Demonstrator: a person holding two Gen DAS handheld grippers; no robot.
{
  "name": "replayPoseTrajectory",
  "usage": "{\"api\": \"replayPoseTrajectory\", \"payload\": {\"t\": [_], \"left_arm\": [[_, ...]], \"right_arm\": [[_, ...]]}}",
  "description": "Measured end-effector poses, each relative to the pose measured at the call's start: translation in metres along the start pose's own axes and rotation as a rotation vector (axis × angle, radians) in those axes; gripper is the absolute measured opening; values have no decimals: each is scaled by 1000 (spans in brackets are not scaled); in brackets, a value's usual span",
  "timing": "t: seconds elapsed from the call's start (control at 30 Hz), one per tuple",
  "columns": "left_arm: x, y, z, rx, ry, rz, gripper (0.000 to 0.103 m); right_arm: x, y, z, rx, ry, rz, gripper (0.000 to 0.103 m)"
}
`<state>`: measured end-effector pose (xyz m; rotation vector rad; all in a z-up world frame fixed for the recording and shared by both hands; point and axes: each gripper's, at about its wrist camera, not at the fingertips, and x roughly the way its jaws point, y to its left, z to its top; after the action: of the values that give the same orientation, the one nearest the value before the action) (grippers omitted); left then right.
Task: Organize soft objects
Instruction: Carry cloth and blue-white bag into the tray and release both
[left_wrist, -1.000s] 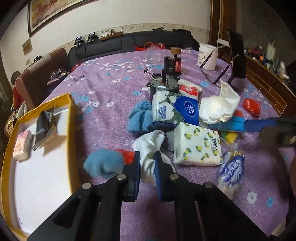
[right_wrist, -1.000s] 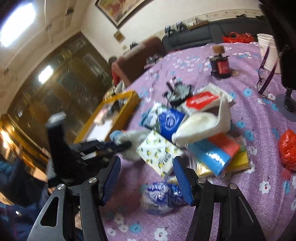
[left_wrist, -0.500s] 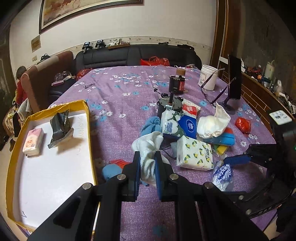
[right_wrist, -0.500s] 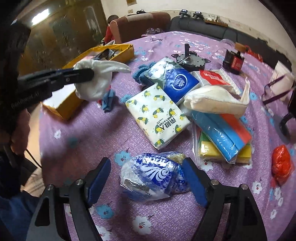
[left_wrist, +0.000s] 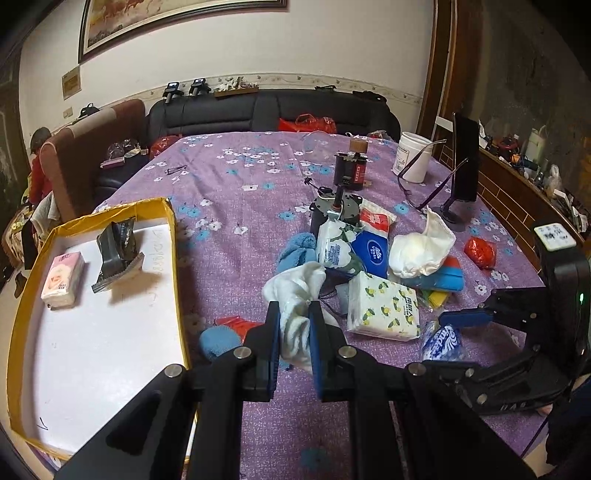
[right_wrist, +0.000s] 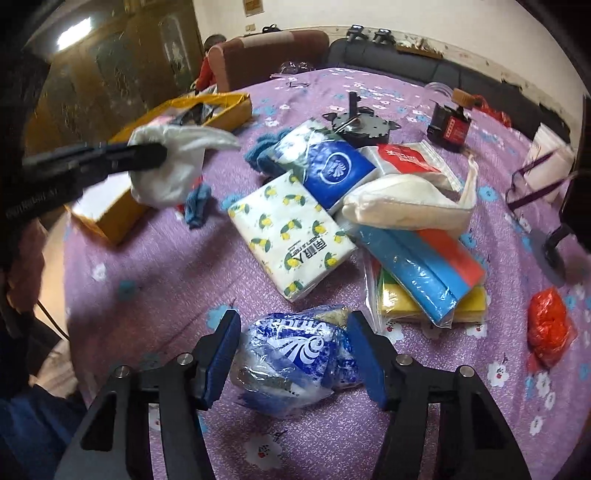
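Left claw (left_wrist: 293, 332) clamped tight on white cloth (left_wrist: 295, 291), lifted clear of purple counter (left_wrist: 236, 206), between yellow-rimmed tray (left_wrist: 177, 273) and pile of tissue packs (left_wrist: 384, 306). Right claw (right_wrist: 291, 354) about half open and closing around blue-and-white bag (right_wrist: 295, 354) lying on counter near its front edge; pads (right_wrist: 221, 350) close on either side, contact not clear

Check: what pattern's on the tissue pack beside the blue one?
White tissue pack with yellow lemons and green leaves; clearest in the right wrist view.
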<state>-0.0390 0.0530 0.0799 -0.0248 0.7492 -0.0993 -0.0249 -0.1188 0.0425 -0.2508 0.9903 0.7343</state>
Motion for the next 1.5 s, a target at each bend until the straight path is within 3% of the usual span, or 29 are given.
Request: {"api": "replayPoseTrajectory", "payload": {"t": [0.4,0.8,1.2,1.5], "left_arm": [[-10,7,2,-24,-20,-9,14],[-20,23,-1,-62,-44,-15,14],[-41,65,-6,-148,-94,-4,14],[-58,99,-13,-215,-136,21,14]], "right_arm": [[-34,-3,7,54,-158,164,61],[-43,-7,8,80,-229,210,61],[-47,-8,22,158,-239,246,61],[-55,28,65,163,-259,292,61]]}}
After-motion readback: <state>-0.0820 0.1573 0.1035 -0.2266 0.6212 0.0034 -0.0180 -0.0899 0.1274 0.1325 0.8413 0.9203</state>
